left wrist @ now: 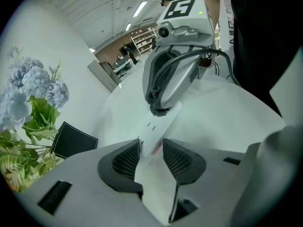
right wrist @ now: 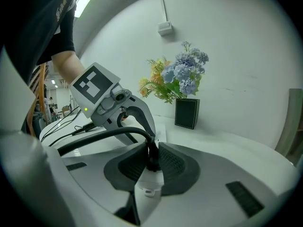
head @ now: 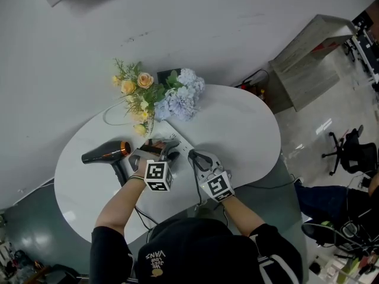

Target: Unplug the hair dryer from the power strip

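Observation:
A black hair dryer (head: 106, 154) lies on the left of the white oval table (head: 249, 135). Its black cable (right wrist: 104, 136) ends in a black plug (right wrist: 151, 157) seated in the white power strip (head: 180, 142). My right gripper (right wrist: 151, 167) is shut on that plug, pads pressed to both its sides. The same gripper (left wrist: 160, 109) shows at the far end of the strip (left wrist: 163, 119) in the left gripper view. At the near end my left gripper (left wrist: 151, 157) stands wide, its pads against the strip's two sides. In the head view the left gripper (head: 163, 149) and right gripper (head: 198, 158) sit close together.
A bunch of yellow and blue flowers (head: 160, 96) in a black square vase (right wrist: 186, 112) stands at the table's back edge, just beyond the strip. More cable (head: 197, 185) runs off the front edge. A wooden cabinet (head: 308, 64) and an office chair (head: 349, 152) stand to the right.

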Demonstrator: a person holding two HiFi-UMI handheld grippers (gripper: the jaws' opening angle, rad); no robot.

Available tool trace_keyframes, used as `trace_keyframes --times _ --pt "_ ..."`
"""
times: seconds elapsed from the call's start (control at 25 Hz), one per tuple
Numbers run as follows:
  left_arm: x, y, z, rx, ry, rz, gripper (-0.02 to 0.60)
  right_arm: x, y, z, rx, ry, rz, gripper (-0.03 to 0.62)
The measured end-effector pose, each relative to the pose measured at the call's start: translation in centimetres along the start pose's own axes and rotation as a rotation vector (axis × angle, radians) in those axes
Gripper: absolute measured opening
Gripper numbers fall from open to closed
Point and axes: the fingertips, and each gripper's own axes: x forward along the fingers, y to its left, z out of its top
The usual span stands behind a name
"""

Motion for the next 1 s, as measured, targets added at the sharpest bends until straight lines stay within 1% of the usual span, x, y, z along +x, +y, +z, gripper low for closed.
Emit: trace_keyframes --times 0.16,0.4,0.6,0.8,1.0 --pt "-0.1 -0.1 0.2 0.007 0.026 -0.01 0.161 -0.1 -0.1 0.0 -0.027 0.01 -0.018 0.075" --pt "-0.1 0.0 0.4 -0.021 0.031 -0.008 0.161 -0.3 -0.3 0.2 -0.051 0.023 -0.035 0.07" --pt "0.2 0.1 0.0 -0.046 0.041 0.007 0.161 -0.7 -0.3 0.7 -0.067 0.003 -0.047 0.069" --pt "0.1 0.1 -0.1 -0.061 0.042 0.01 0.163 -1.0 -0.1 0.8 -0.059 0.014 -0.048 0.069" --pt "0.2 0.0 -0.1 -0.069 0.045 -0.003 0.163 -1.5 0.1 2.1 -0.049 -0.021 -0.056 0.069"
